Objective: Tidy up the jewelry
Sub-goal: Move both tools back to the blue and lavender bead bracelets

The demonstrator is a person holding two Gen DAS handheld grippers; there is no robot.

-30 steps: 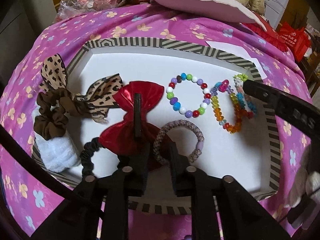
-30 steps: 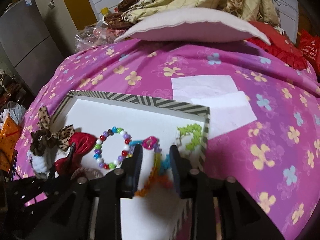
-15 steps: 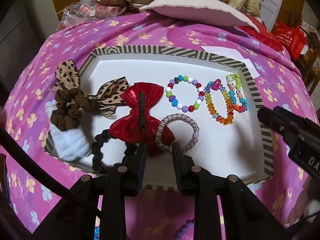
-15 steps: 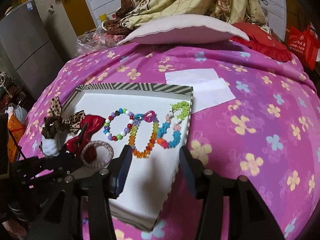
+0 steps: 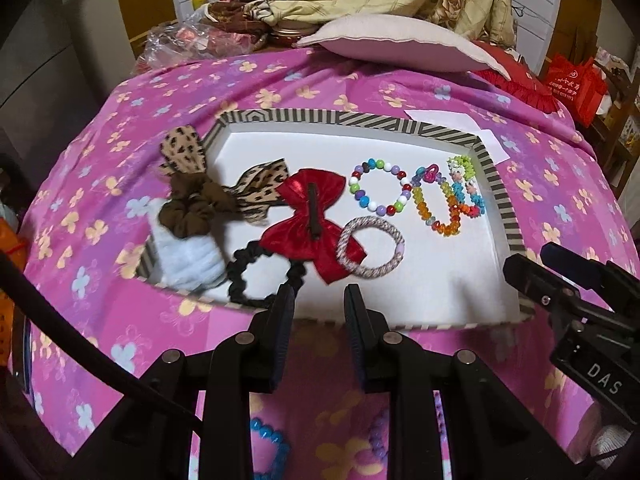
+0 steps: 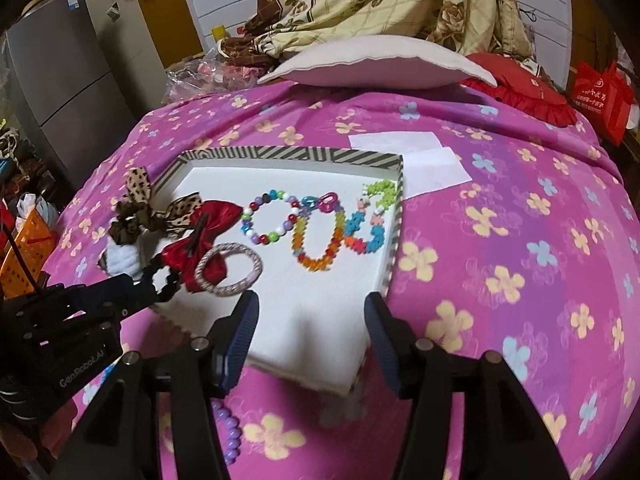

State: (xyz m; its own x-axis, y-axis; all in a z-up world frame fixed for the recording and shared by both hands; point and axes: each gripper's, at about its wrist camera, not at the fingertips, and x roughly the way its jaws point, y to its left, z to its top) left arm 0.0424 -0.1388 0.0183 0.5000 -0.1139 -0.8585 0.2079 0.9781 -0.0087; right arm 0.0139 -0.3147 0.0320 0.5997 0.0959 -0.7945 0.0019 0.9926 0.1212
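Note:
A striped box lid lies on the pink bedspread. In it are a red bow, a leopard scrunchie, a white scrunchie, a black hair tie, a pink woven hair tie, a round bead bracelet and two more bead bracelets. My left gripper is open and empty at the lid's near edge. My right gripper is wide open and empty over the lid's near corner.
A blue bead bracelet and a purple one lie on the bedspread below the grippers. White paper sheets lie beyond the lid. A pillow and bedding are at the far end.
Both grippers have pulled back from the lid toward me and risen. The right gripper has opened wide. The pink woven hair tie lies released beside the red bow.

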